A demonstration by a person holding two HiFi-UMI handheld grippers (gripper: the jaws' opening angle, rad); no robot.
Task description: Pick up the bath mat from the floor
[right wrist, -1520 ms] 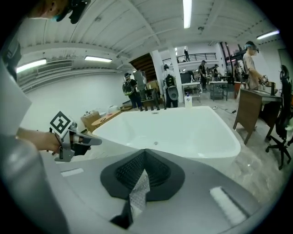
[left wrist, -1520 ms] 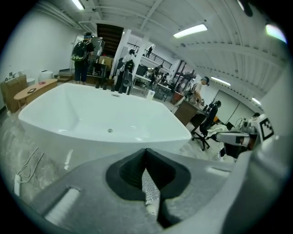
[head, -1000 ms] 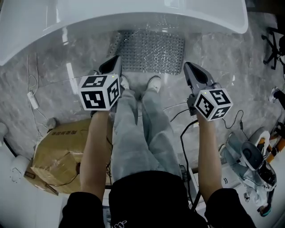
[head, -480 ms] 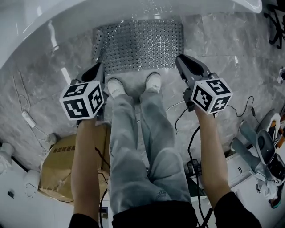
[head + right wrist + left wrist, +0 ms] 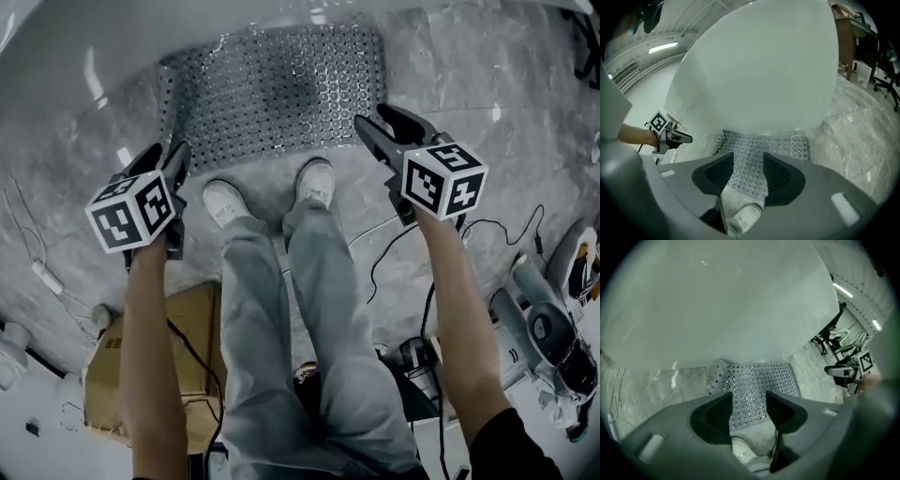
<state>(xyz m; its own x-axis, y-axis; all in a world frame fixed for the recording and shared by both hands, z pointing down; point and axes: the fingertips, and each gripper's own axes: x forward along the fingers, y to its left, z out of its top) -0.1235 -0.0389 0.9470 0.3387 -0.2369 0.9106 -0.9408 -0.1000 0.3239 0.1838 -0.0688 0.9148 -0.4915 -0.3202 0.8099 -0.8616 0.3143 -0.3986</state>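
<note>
A person stands on a grey marble floor (image 5: 487, 84), white shoes (image 5: 225, 200) side by side, with a pair of tongs in each hand. The bath mat (image 5: 272, 94) lies flat on the floor just ahead of the toes. It is a pale, see-through sheet covered in small round holes. Its far edge runs along the foot of a white bathtub (image 5: 56, 47), and its left edge looks slightly curled up.

The left gripper (image 5: 169, 150) hangs above the floor just off the mat's near left corner, pointing towards it. Its jaws are opening and stand partly apart. Nothing is between them, and the mat shows through the gap further off. The right gripper (image 5: 375, 120) hovers over the mat's near right corner. Its jaws are opening too, about as far apart as the other pair, and they are also empty, with the mat and the toe of a shoe showing beyond them. Neither pair touches the mat.

The person's legs, in light jeans (image 5: 309, 309), fill the space between the two arms. A brown cardboard box (image 5: 108, 375) sits on the floor behind the left arm. Black cables (image 5: 389, 248) trail over the marble below the right arm.
</note>
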